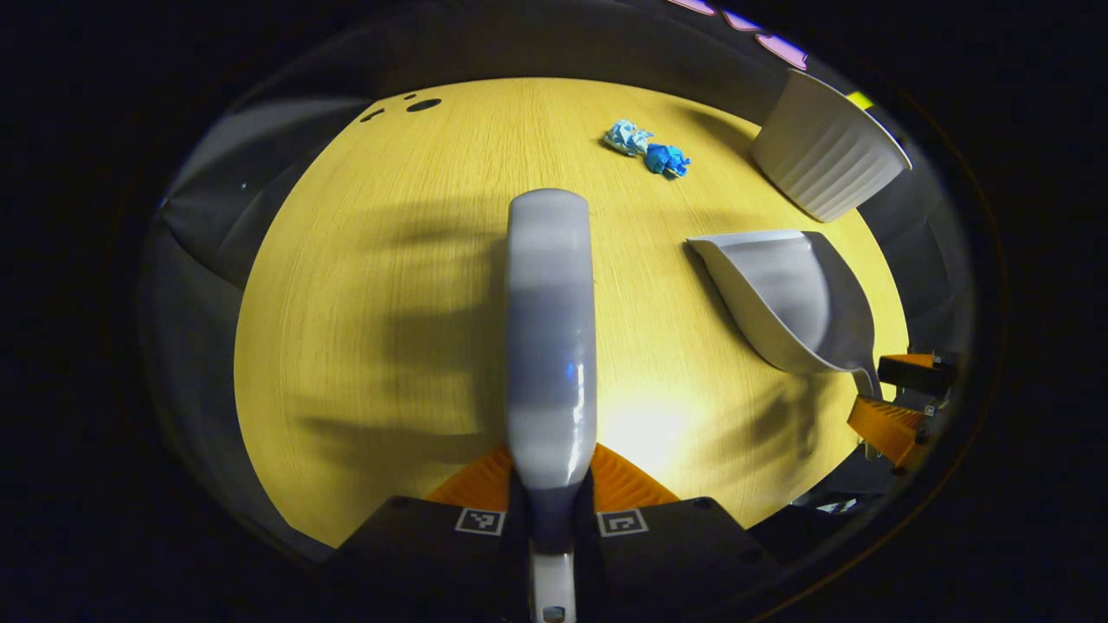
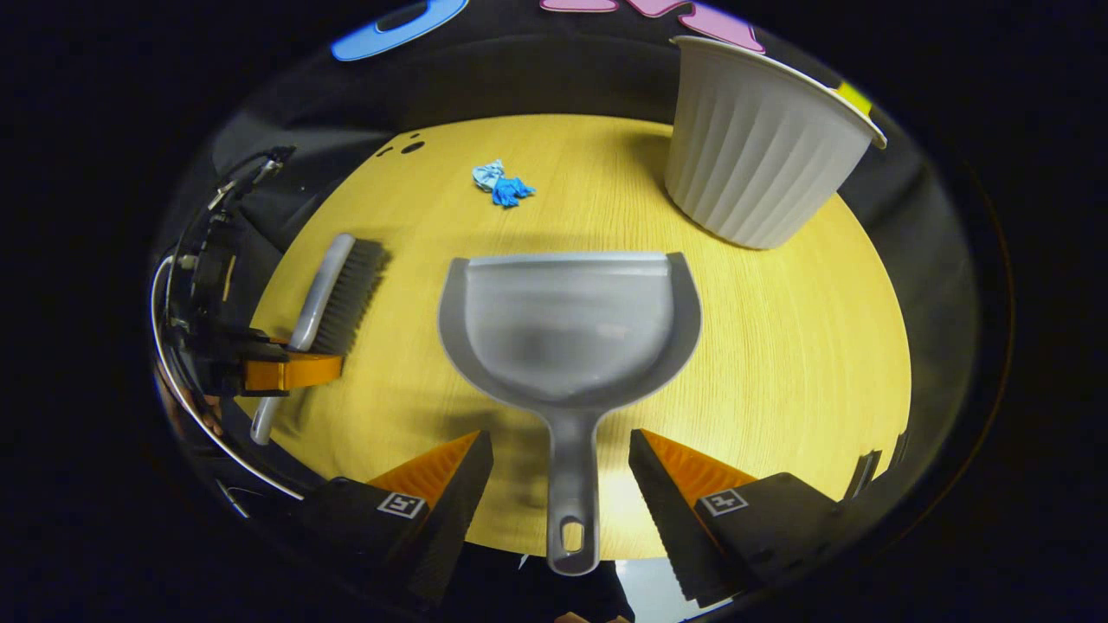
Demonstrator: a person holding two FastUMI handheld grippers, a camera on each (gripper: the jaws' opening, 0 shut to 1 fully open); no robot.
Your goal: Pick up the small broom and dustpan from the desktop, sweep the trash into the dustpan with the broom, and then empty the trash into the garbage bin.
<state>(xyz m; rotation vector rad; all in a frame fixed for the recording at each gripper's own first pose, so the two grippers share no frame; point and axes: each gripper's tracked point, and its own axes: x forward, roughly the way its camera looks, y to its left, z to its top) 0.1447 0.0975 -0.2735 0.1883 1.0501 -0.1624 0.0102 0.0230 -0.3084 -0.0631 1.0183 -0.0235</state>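
Left gripper view has the left gripper [image 1: 551,502] at the bottom of the frame with both fingers clamped on the broom [image 1: 551,337], whose handle runs up the middle. So the broom grab looks done.

In the right gripper view, the right gripper [image 2: 561,484] sits at the bottom with its fingers spread wide on either side of the dustpan [image 2: 567,333] handle, not touching it. The pan lies flat on the desktop [image 2: 779,363], center frame, and I'd say it hasn't been picked up yet.

Further up, the trash [image 2: 502,184], a couple of crumpled blue bits, sits on the wood in the upper middle, well apart from the pan. Nothing looks swept; the pan's scoop looks empty.

The garbage bin [image 2: 762,147] stands upright at the upper right. Can't see inside it. Sweeping and dumping are both left, by my read.
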